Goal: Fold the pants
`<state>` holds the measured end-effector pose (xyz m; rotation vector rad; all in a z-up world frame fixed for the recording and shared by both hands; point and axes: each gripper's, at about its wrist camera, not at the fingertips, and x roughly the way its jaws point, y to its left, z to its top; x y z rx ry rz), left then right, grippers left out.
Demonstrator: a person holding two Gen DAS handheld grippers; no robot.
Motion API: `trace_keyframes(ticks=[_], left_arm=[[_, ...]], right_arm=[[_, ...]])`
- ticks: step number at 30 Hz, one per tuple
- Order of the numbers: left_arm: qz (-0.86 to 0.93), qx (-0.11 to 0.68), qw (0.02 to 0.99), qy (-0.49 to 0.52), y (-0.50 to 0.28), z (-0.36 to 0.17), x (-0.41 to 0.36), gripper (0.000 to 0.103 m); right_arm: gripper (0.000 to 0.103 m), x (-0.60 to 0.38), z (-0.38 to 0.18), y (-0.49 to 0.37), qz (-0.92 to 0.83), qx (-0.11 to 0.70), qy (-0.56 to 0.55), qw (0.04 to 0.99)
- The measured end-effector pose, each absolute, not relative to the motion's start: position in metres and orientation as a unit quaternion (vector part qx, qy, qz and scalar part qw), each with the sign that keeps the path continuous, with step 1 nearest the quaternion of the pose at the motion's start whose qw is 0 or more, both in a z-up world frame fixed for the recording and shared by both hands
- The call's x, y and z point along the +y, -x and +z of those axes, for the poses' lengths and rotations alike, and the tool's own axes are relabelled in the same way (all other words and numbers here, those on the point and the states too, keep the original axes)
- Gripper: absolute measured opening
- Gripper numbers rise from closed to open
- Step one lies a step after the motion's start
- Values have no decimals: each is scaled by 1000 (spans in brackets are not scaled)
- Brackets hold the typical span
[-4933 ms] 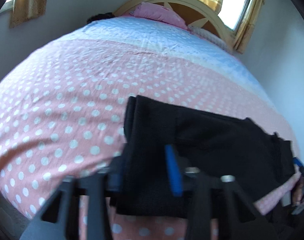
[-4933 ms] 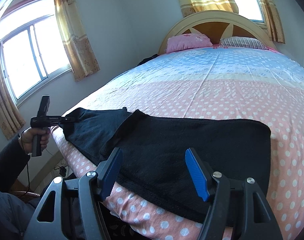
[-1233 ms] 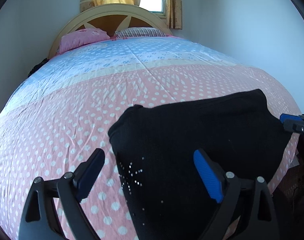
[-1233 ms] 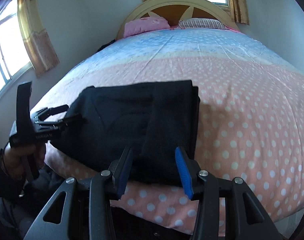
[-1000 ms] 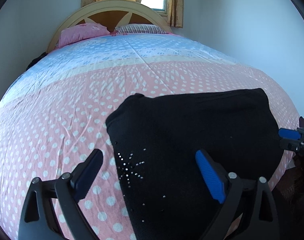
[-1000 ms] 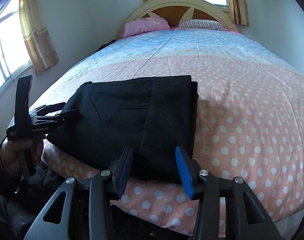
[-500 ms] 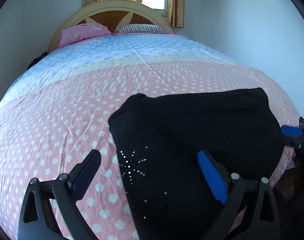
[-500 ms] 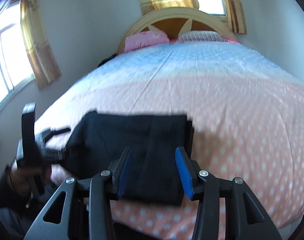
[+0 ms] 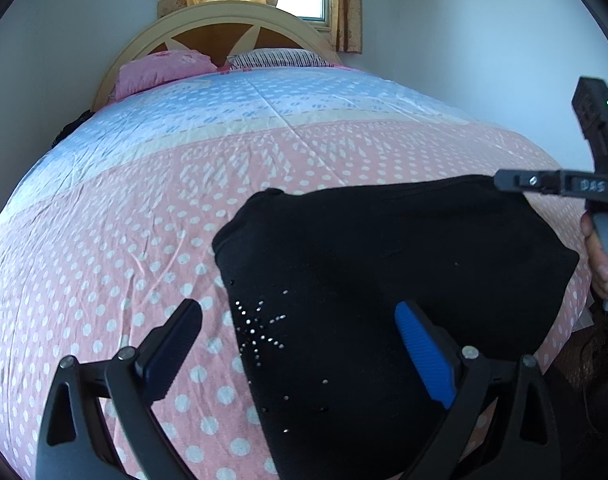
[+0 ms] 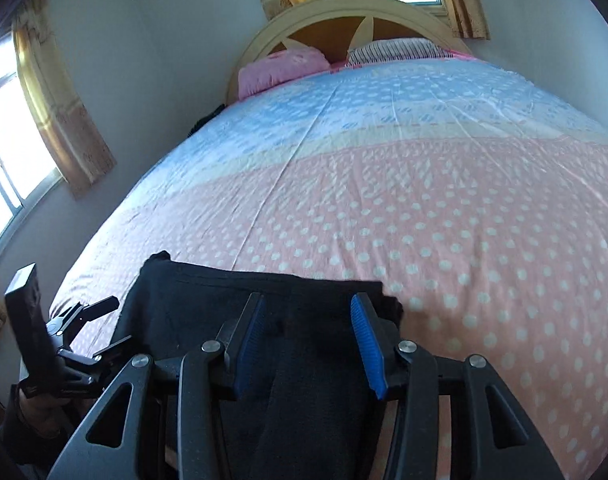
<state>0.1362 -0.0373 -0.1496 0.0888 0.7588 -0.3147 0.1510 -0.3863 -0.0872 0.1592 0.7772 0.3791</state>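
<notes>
The black pants (image 9: 383, 264) lie folded into a compact rectangle on the near edge of the bed, with a rhinestone star on the near left part. My left gripper (image 9: 300, 332) is open and empty just above their near end. My right gripper (image 10: 307, 332) is open, hovering close over the pants' right end (image 10: 208, 300), with the fabric below and between the blue pads, not clamped. The right gripper also shows at the right edge of the left wrist view (image 9: 543, 182), beside the pants' far corner. The left gripper shows in the right wrist view (image 10: 100, 320), at the pants' left end.
The bed (image 9: 144, 200) has a pink dotted spread, blue toward the headboard (image 9: 224, 24). A pink pillow (image 9: 160, 68) and a striped pillow (image 9: 280, 58) lie at the head. Walls and curtained windows stand around it. A hand holds the right gripper's handle (image 9: 603, 264).
The pants were folded from a long strip into a short rectangle. In the last half second my right gripper has moved down and close over the pants' right end; the left gripper has hardly moved.
</notes>
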Motion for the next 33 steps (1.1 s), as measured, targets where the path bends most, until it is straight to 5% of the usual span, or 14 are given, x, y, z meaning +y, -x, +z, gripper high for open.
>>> trace_keyframes(ticks=[33], left_arm=[[-152,397,904,37,-161,-167,-5,103]], right_arm=[[53,-425,-135,-125,187,411,-167,876]])
